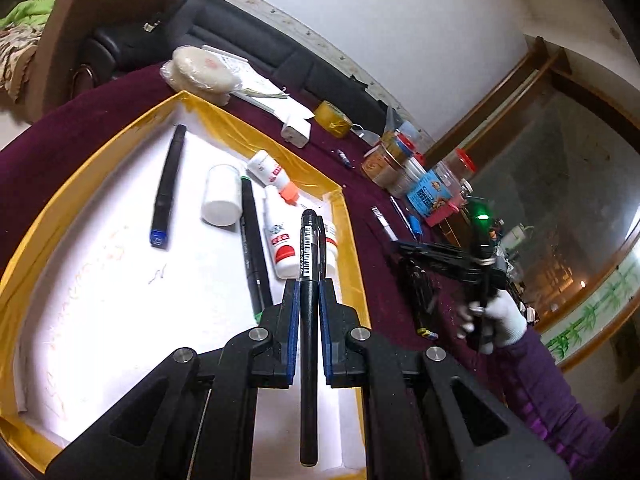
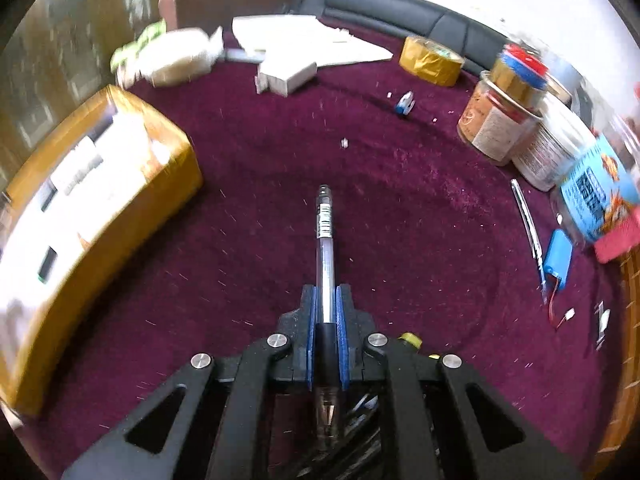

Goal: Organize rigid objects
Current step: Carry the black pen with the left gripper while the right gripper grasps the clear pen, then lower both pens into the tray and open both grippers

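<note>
My left gripper (image 1: 308, 286) is shut on a black pen (image 1: 308, 264) with a barcode label, held over the right part of the yellow-rimmed tray (image 1: 120, 132). In the tray lie a black marker with a blue end (image 1: 168, 188), a white bottle (image 1: 221, 196), a green-tipped pen (image 1: 252, 248) and two white glue bottles (image 1: 280, 244). My right gripper (image 2: 327, 292) is shut on a clear-barrelled pen (image 2: 325, 236), above the purple cloth (image 2: 320, 152). The tray (image 2: 120, 220) shows blurred at the left in the right wrist view. The right gripper also shows in the left wrist view (image 1: 416, 276), hand-held.
At the table's far side stand several jars (image 2: 508, 120), a yellow tape roll (image 2: 432, 60), a white box (image 2: 288, 76) and papers (image 2: 304, 40). A thin silver pen (image 2: 528, 224) and a blue battery pack (image 2: 558, 256) lie at the right. A dark sofa (image 1: 248, 28) runs behind.
</note>
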Tool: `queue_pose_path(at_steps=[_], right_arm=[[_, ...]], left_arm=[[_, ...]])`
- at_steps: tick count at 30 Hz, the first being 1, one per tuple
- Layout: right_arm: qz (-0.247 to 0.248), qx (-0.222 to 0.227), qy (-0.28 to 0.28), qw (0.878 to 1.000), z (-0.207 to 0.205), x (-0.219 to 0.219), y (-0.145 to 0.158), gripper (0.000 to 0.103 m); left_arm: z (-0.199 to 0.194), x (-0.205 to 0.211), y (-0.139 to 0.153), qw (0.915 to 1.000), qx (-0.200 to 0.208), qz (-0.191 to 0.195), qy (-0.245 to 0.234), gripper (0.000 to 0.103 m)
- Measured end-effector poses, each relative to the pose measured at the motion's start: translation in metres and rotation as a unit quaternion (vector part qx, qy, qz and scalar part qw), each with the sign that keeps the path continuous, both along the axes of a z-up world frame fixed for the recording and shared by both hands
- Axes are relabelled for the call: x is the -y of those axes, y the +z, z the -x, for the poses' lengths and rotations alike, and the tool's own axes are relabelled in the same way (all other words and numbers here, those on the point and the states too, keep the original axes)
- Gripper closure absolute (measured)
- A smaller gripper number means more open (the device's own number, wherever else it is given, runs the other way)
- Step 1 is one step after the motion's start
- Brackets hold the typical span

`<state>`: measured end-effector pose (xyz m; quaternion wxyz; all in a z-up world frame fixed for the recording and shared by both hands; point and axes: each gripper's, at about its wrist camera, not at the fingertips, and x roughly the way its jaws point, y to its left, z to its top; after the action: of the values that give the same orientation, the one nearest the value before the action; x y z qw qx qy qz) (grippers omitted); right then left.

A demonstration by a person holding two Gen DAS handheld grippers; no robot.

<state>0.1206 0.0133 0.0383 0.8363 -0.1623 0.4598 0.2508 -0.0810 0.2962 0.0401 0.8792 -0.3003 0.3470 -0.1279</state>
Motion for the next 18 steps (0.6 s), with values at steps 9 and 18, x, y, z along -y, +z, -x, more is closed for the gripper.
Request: queue_pose_path(at_steps=[9, 18], right_arm=[[-0.197, -0.046, -0.014, 0.979, 0.043, 0.012, 0.043, 0.094], [-0.25, -0.099, 0.004, 0.963, 0.08, -0.049, 0.026, 0.094]], left_arm=[[-0.015, -0.019, 0.004, 0.997, -0.034, -0.065, 0.023, 0.096], [-0.06, -0.051, -0.007, 0.9884, -0.095, -0.108, 0.049, 0.096]])
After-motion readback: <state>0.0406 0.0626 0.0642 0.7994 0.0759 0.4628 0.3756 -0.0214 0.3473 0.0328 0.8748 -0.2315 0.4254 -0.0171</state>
